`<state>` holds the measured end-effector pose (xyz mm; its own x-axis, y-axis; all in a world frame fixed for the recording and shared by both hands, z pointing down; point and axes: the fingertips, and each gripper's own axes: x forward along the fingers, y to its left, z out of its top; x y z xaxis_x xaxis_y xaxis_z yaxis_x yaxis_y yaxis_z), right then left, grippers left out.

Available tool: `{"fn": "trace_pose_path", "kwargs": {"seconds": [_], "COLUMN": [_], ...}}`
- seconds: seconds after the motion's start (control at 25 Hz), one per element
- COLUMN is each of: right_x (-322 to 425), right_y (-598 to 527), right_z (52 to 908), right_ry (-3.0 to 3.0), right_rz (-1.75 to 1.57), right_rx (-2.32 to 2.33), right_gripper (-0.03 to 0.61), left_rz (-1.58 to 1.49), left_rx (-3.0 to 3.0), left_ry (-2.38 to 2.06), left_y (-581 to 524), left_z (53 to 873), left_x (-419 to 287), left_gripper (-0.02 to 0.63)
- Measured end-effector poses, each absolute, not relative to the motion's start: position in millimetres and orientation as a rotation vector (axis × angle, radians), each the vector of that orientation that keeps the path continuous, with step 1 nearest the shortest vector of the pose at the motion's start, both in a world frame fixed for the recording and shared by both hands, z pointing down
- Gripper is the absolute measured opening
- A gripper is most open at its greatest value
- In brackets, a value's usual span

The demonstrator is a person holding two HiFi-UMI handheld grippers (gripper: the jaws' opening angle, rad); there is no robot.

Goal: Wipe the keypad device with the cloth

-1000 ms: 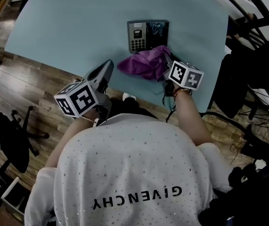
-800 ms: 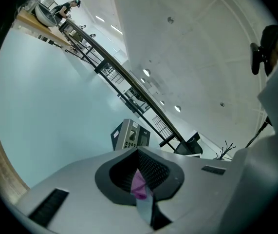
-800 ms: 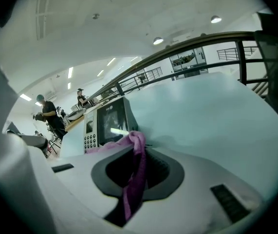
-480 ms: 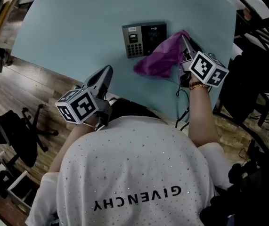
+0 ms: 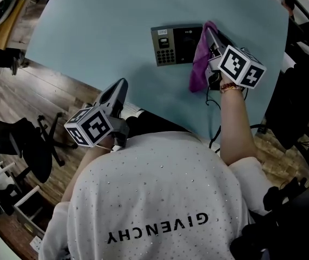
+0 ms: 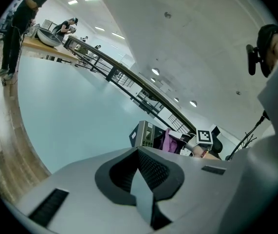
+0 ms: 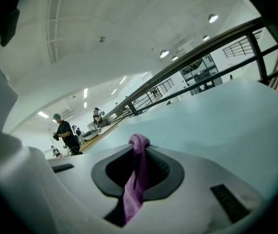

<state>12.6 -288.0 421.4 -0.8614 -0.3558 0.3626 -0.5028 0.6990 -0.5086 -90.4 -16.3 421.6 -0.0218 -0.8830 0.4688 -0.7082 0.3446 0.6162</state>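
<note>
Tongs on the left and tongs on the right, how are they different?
The right tongs pinch the purple cloth, which hangs down; the left tongs hold nothing. The right tongs sit beside the keypad device over the table; the left tongs hang back at the table's near edge. Both tongs are shut.

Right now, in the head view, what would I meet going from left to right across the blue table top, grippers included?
left gripper → keypad device → purple cloth → right gripper, which holds the cloth
</note>
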Motion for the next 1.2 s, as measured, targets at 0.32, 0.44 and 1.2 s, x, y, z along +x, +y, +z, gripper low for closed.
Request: {"fn": "trace_pose_path", "kwargs": {"seconds": [0.32,0.44,1.2], "right_x": [27,39,18], "right_y": [-282,-272,-163], "right_z": [444,457,406], "right_ry": [-2.592,-2.542,-2.547], "right_rz": [1.085,1.116,1.111], "right_rx": [0.664,0.667,0.557], "right_gripper": [0.032,0.032,0.031], "left_rz": [-0.254,-0.253,-0.316], "left_rx": [1.443,1.465,1.835], "left_ry": [-1.78,-1.762,-1.423], "left_y": [-23,-29,-93], "left_z": [417,417,398], "left_x": [-90,-86,-114], "left_gripper": [0.002,0.002,0.002]}}
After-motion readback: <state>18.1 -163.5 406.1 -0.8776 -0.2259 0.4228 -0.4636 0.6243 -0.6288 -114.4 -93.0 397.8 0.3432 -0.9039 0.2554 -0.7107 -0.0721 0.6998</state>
